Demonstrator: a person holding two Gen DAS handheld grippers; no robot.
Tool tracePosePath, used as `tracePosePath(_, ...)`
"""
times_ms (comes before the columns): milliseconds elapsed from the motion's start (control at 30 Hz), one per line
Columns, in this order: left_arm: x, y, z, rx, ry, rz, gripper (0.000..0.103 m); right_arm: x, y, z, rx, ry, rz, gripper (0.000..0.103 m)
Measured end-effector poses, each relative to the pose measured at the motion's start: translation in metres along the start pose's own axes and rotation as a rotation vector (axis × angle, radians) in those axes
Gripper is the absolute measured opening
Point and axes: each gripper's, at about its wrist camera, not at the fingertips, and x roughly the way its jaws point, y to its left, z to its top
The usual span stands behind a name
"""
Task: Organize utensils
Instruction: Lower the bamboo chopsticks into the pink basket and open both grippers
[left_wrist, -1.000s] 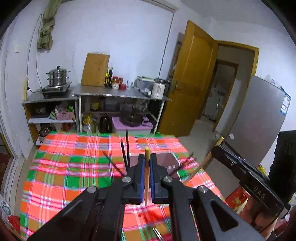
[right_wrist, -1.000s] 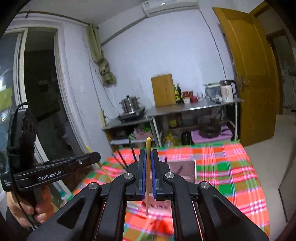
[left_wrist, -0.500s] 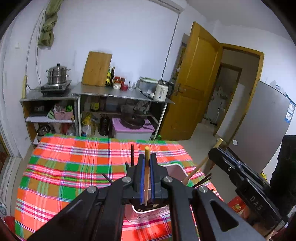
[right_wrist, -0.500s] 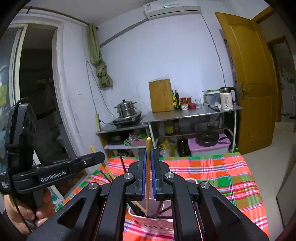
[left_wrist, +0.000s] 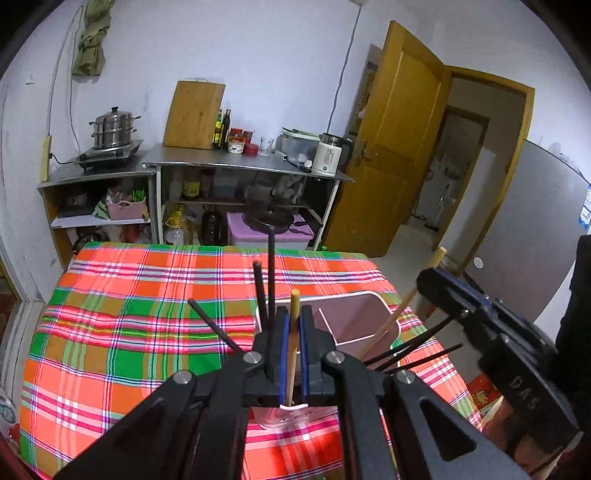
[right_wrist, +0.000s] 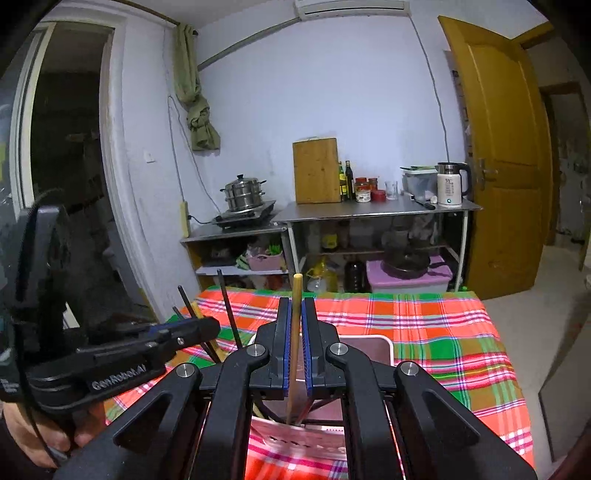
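Toward the near right corner of the table (left_wrist: 147, 295), on the plaid cloth: pink utensil holder (left_wrist: 354, 317), split by a divider, already bristling with black chopsticks (left_wrist: 271, 273) that lean out at several angles. Looks well along, judging from that.

Left gripper (left_wrist: 291, 343): pressed together on a wooden chopstick (left_wrist: 294, 314), held upright, lower end down at the holder's near rim. Right gripper (right_wrist: 294, 332): likewise pinching a second wooden chopstick (right_wrist: 295, 314), upright, lower end dipping in among dark sticks inside the holder. Neither let go yet.

Probably left to do: lowering both wooden sticks fully in, releasing, drawing clear. Shows no loose utensils on the far and left stretches of cloth, so possibly the last pair.

Hard to tell:
- Which compartment each wooden stick is entering; hidden behind the gripper bodies in both wrist views.
- Whether either stick's end touches the holder's floor or hangs free.
- How many black chopsticks in all; some overlap, some vanish behind the jaws.
- What lies along the table's near edge, blocked by the gripper frames.
- Most of the hand (right_wrist: 37, 435) on the left gripper's handle, cut off at the lower left of the right wrist view.
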Motion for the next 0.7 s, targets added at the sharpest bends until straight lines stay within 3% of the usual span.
tracePosePath(100, -0.001, 0.0, -0.002, -0.002, -0.006, -0.002, 0.008, 0.0, 0.001, 0.001, -0.015, 0.011, -0.013, 0.005)
tracePosePath(233, -0.006, 0.0, -0.003, -0.004, -0.019, -0.012, 0.02, -0.002, -0.001, 0.0, -0.014, 0.024, -0.013, 0.009)
tracePosePath(700, -0.051, -0.003, -0.027, 0.003, -0.075, -0.006, 0.026, -0.039, -0.007, -0.01, 0.018, 0.002, 0.018, 0.01)
